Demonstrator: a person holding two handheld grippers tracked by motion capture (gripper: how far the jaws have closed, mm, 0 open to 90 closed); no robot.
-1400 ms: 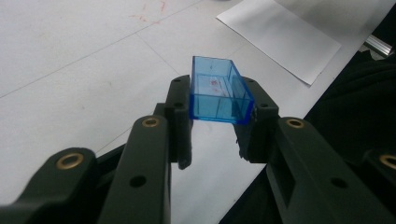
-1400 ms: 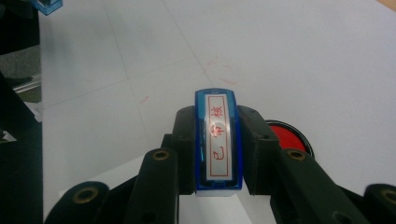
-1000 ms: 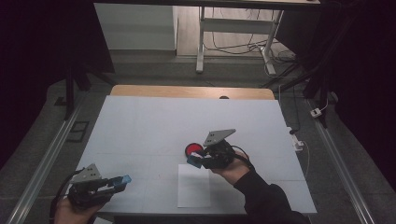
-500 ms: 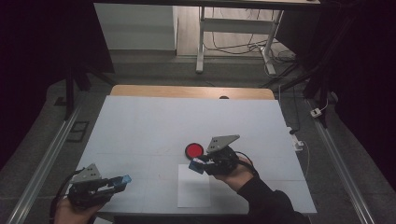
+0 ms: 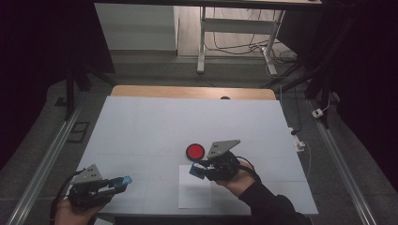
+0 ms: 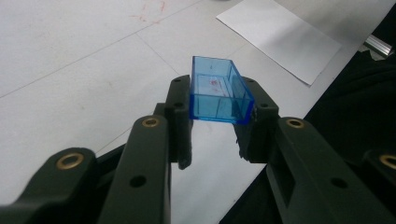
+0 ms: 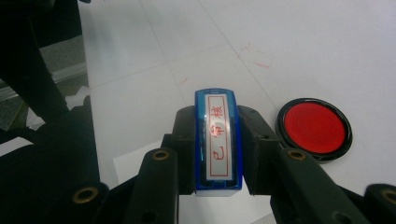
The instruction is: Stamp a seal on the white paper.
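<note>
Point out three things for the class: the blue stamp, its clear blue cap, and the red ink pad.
blue stamp (image 7: 218, 140), right gripper view, on its labelled top face.
clear blue cap (image 6: 218, 91), left gripper view, on its open hollow.
red ink pad (image 7: 314, 128), right gripper view, on the red centre.

The white desk (image 5: 141, 126) carries a round red ink pad (image 5: 195, 151) near its middle, toward the near edge. A white sheet of paper (image 5: 195, 194) lies just nearer, reaching almost to that edge. Faint red marks (image 7: 254, 53) stain the desk top (smudged, unreadable). A wooden strip (image 5: 187, 92) lines the far edge; beyond it, cables (image 5: 225, 47) lie on the floor.
</note>
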